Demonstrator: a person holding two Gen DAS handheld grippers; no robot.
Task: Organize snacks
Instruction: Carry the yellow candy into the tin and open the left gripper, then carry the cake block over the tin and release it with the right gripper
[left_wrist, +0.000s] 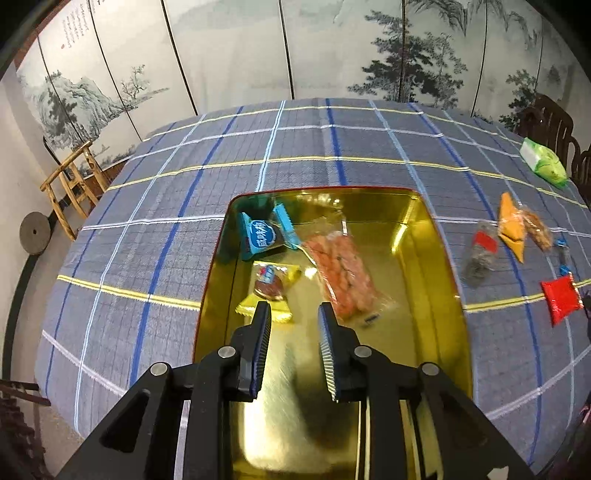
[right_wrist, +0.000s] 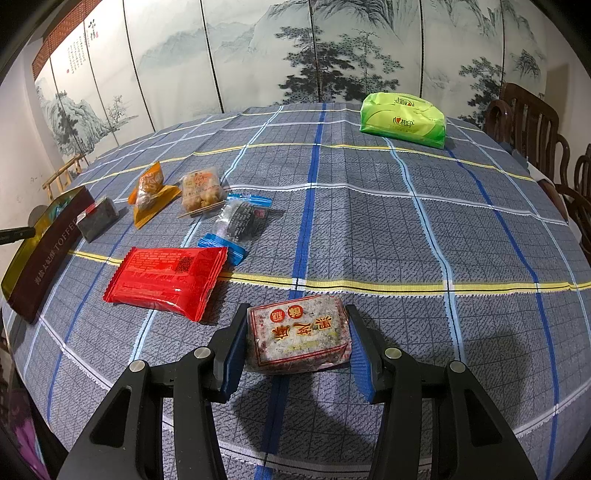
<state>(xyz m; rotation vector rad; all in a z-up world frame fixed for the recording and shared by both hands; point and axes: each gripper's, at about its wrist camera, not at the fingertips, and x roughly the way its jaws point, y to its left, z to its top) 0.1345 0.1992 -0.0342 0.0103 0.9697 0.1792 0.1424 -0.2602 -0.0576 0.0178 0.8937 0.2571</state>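
My left gripper (left_wrist: 294, 310) is open and empty, above the near part of a gold tin (left_wrist: 436, 258). In the tin lie a blue wrapped snack (left_wrist: 260, 236), a yellow wrapped snack (left_wrist: 269, 286) and a clear pack of pink pieces (left_wrist: 341, 273). My right gripper (right_wrist: 297, 314) is closed around a grey sesame cake pack with red characters (right_wrist: 299, 334), its pads touching both sides just above the checked cloth. On the cloth lie a red packet (right_wrist: 166, 277), a blue-ended dark snack (right_wrist: 238, 221), an orange packet (right_wrist: 149, 188), a pale fried snack (right_wrist: 201, 192) and a dark block (right_wrist: 98, 218).
The tin's dark side (right_wrist: 48, 254) stands at the left edge of the right wrist view. A green tissue pack (right_wrist: 402, 118) lies at the far side of the table. Dark wooden chairs (right_wrist: 528, 122) stand at the right, a folding screen behind.
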